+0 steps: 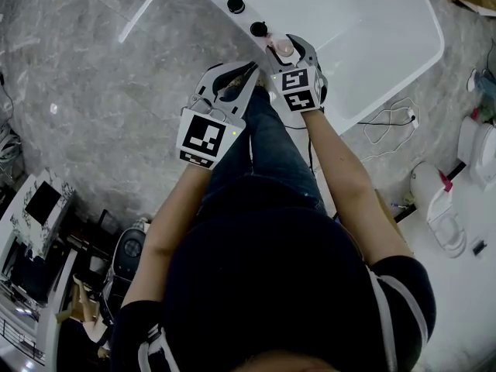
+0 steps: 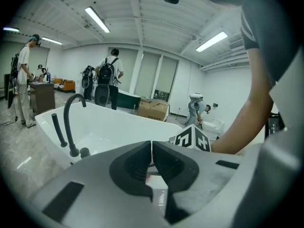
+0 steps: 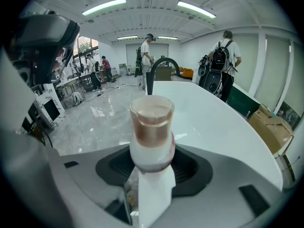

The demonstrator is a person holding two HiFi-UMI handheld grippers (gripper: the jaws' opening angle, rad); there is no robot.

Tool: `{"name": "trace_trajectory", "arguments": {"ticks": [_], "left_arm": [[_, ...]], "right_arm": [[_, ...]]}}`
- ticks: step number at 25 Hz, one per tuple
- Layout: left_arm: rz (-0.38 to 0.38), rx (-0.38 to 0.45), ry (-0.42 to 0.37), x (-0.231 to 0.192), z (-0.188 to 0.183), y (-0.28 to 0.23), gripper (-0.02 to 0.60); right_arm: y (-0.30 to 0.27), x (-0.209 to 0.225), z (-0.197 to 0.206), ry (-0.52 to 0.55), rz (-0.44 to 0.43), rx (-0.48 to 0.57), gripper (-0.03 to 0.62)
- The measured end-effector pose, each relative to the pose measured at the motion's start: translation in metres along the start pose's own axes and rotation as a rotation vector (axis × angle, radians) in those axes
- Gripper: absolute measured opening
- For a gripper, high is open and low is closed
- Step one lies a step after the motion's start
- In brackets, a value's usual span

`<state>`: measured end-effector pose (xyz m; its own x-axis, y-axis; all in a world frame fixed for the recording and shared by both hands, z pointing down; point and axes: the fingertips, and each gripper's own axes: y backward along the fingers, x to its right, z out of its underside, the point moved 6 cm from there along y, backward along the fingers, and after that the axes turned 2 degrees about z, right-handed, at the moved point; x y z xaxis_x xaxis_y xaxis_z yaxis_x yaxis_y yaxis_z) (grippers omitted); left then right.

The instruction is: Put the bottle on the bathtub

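A small white bottle (image 3: 151,146) with a clear, rose-gold cap stands upright between the jaws of my right gripper (image 3: 152,167), which is shut on it. In the head view the bottle (image 1: 284,49) shows just past the right gripper (image 1: 293,59), over the near rim of the white bathtub (image 1: 372,29). My left gripper (image 1: 232,80) hangs beside it over the floor, to the tub's left, its jaws pressed together with nothing between them (image 2: 152,163). The tub's rim (image 3: 213,122) stretches ahead in the right gripper view.
A black curved faucet (image 2: 71,122) and black knobs (image 1: 235,5) stand on the tub's rim. Grey marble floor (image 1: 93,91) lies to the left. A cable (image 1: 391,118) and toilets (image 1: 446,208) are at the right. Several people stand in the background.
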<state>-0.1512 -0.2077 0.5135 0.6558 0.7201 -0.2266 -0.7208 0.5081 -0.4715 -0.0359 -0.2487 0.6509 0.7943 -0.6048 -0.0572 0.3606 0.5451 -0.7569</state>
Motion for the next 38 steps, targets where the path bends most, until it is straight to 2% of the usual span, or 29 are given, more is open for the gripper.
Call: {"name": "trace_trajectory", "arguments": {"ticks": [6, 9, 15, 21, 22, 23, 24, 25, 31, 38], "left_arm": [[0.000, -0.006, 0.003, -0.004, 0.000, 0.001, 0.031], [0.000, 0.002, -0.001, -0.005, -0.002, 0.002, 0.031], [0.000, 0.029, -0.019, 0.002, -0.015, 0.017, 0.031], [0.007, 0.090, -0.077, 0.005, -0.041, 0.026, 0.031], [0.005, 0.103, -0.083, 0.007, -0.046, 0.029, 0.031], [0.001, 0.117, -0.086, 0.010, -0.050, 0.032, 0.031], [-0.005, 0.133, -0.089, 0.012, -0.055, 0.036, 0.031], [-0.014, 0.153, -0.097, 0.013, -0.061, 0.039, 0.031], [-0.070, 0.300, -0.188, 0.014, -0.116, 0.059, 0.029], [-0.174, 0.476, -0.257, 0.021, -0.197, 0.106, 0.029]], "right_arm": [[0.000, 0.000, 0.001, -0.038, -0.017, 0.010, 0.236], [0.006, 0.000, -0.002, -0.085, -0.017, 0.045, 0.273], [0.053, -0.017, -0.001, -0.148, -0.004, 0.079, 0.288], [0.115, -0.010, -0.032, -0.228, 0.111, 0.222, 0.283], [0.128, -0.007, -0.038, -0.241, 0.130, 0.250, 0.240], [0.141, -0.005, -0.046, -0.250, 0.148, 0.276, 0.149], [0.154, -0.003, -0.053, -0.255, 0.163, 0.302, 0.086], [0.166, 0.000, -0.060, -0.258, 0.176, 0.330, 0.050], [0.222, 0.018, -0.117, -0.260, 0.226, 0.529, 0.026], [0.296, 0.035, -0.190, -0.168, 0.299, 0.732, 0.026]]}}
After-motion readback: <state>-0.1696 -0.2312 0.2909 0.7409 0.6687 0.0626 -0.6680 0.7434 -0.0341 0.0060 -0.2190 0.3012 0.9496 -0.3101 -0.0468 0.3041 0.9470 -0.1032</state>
